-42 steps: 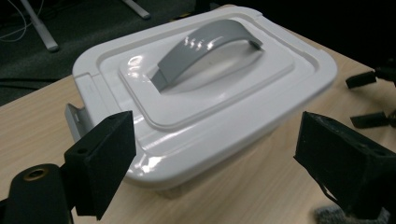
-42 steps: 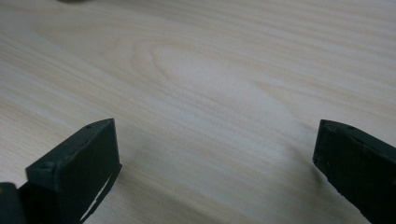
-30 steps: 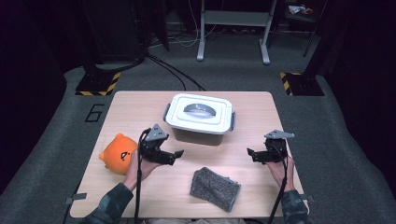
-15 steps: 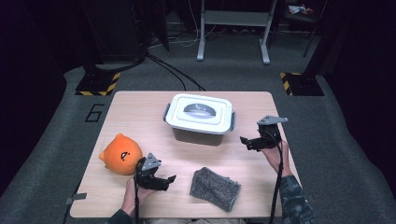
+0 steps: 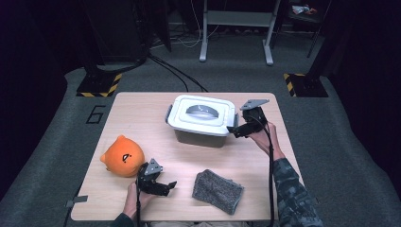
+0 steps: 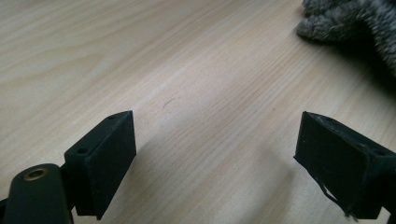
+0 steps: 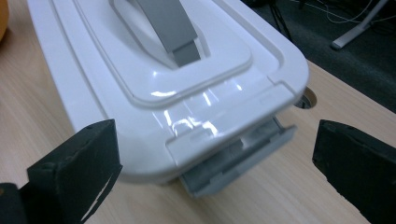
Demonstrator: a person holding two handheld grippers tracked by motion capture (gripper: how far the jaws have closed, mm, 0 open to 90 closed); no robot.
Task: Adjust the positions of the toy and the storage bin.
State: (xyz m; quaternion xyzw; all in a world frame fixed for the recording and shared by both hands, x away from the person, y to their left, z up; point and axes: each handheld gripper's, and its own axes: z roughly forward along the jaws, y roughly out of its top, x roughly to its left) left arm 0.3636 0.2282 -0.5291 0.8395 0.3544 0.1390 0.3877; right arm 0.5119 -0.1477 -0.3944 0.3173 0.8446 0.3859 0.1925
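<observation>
Right gripper (image 5: 233, 129) reached box (image 5: 201, 120) (gaping, empty).

Lidded white box (image 5: 202, 119), grey latch (image 7: 238, 161) open

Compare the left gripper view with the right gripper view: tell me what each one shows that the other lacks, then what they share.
Left gripper view alone: the edge of the grey fuzzy cloth at top right, and the left gripper with its jaws wide apart over bare wood, nothing between them.

Right gripper view alone: the white lidded box with its grey handle, a grey side latch hanging open at the near end, and the right gripper with its jaws open on either side of that end, not pressing on it.

Both: the light wooden table.
</observation>
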